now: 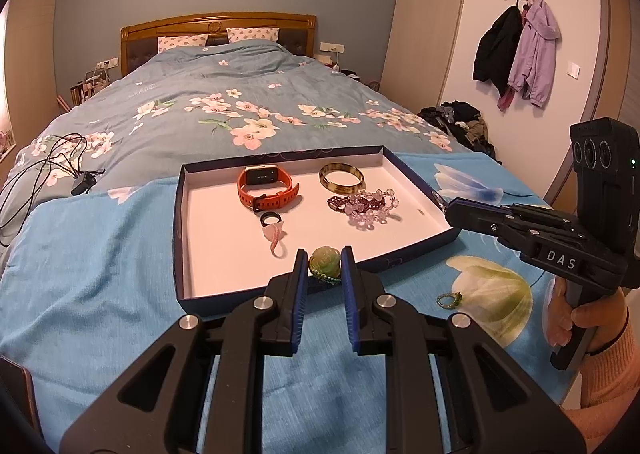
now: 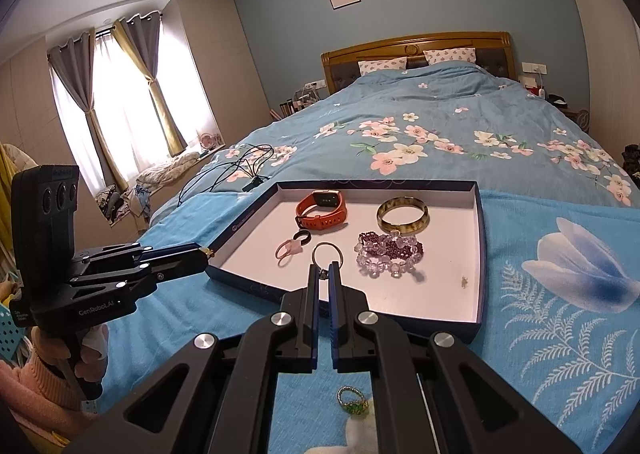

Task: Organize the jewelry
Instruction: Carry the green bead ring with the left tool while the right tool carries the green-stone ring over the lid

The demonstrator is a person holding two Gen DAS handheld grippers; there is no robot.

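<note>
Left gripper (image 1: 324, 266): pinching a green carved pendant (image 1: 325, 263) between its blue pads, just over the near wall of the tray (image 1: 181, 238).
Right gripper (image 2: 324, 274): jaws pressed almost together on a thin metal ring (image 2: 327, 252); the ring stands up past the fingertips, above the tray floor.
Tray: shallow dark-blue box with a white floor, lying on a light-blue flowered cloth (image 1: 100, 274) at the foot of the bed (image 1: 224, 94).
Watch (image 1: 266, 184): orange strap, far left part of the tray.
Bangle (image 1: 341, 176): brownish-yellow, far right part of the tray, just beyond the beads.
Beads (image 1: 366, 208): heap of clear and dark-red bracelets, right of centre, touching one another.
Black ring (image 1: 269, 220): in front of the watch, touching a pink piece (image 1: 275, 238) nearer the camera.
Green ring (image 1: 449, 299): on the cloth outside the tray, near its front right corner; in the right wrist view it lies under the gripper.
Hands: each holds a gripper handle; a pink sleeve (image 1: 608, 370) shows at the wrist.
Cables (image 1: 48, 162): black, on the duvet left of the tray.
</note>
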